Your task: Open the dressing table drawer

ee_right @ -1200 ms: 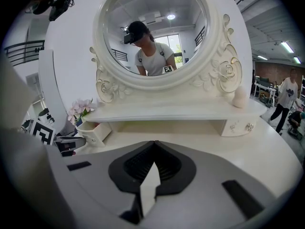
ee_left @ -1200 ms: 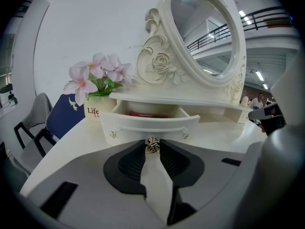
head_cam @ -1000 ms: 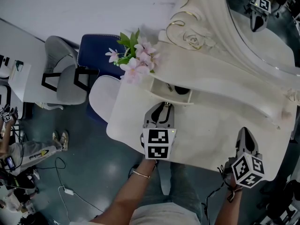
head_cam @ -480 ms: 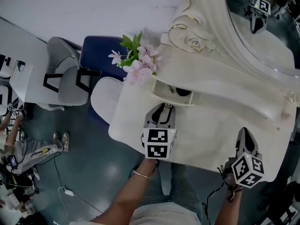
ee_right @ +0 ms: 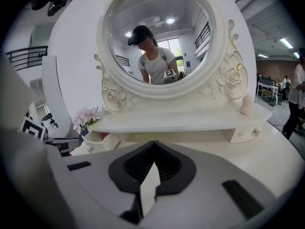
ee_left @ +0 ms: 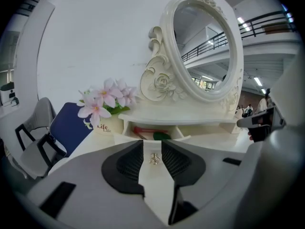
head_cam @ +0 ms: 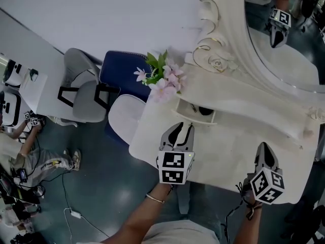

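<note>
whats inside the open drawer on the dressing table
In the drawer lie a long red item and a green item; what they are is unclear. Its rear part is covered by the shelf above.

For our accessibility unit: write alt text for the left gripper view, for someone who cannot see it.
The left gripper has just been opening its jaws; the knob of the pulled-out drawer shows in their gap, ungripped. A red item and a green item lie inside; pink flowers stand left, an oval mirror above.
</note>
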`<action>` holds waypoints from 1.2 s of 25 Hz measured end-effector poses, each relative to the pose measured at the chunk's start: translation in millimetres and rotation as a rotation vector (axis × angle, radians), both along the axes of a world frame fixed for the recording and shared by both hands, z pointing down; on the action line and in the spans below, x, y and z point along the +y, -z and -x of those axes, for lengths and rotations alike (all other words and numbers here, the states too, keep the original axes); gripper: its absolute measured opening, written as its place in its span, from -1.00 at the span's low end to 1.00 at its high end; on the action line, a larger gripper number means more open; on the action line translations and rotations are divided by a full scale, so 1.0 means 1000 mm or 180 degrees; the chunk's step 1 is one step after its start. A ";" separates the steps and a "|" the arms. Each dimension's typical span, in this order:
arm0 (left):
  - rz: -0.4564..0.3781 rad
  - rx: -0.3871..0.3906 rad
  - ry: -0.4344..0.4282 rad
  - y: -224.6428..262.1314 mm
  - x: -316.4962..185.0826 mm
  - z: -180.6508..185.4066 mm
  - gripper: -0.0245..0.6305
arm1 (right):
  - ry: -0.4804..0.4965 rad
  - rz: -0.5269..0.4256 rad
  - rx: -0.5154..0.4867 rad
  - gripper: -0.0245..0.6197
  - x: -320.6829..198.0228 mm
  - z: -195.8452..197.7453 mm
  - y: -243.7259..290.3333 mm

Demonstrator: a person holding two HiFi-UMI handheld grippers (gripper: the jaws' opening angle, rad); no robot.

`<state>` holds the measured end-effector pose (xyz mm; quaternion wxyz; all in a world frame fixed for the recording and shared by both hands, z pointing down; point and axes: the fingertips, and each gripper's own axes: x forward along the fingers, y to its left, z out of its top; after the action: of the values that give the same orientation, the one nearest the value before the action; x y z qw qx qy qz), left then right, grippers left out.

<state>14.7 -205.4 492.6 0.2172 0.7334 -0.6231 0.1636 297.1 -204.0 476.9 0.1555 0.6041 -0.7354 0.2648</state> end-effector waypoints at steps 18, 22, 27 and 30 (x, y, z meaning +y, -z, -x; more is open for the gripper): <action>-0.1101 -0.0062 0.0099 0.216 -0.015 0.086 -0.75 | -0.0133 -0.1037 -0.0144 -0.90 -0.021 0.023 0.157; -0.1503 -0.0065 0.0075 0.265 -0.020 0.099 -0.81 | -0.0213 -0.1408 -0.0087 -0.90 -0.024 0.024 0.205; -0.1639 -0.0073 0.0168 0.292 -0.010 0.129 -0.85 | -0.0281 -0.1571 0.0060 -0.90 -0.006 0.028 0.233; -0.1619 -0.0093 0.0121 0.293 -0.016 0.139 -0.86 | -0.0409 -0.1575 0.0168 -0.90 0.000 0.022 0.236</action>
<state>-124.3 -221.7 199.8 0.0198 0.7501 -0.6609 0.0082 275.1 -203.6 240.6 0.0049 0.6760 -0.7336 0.0702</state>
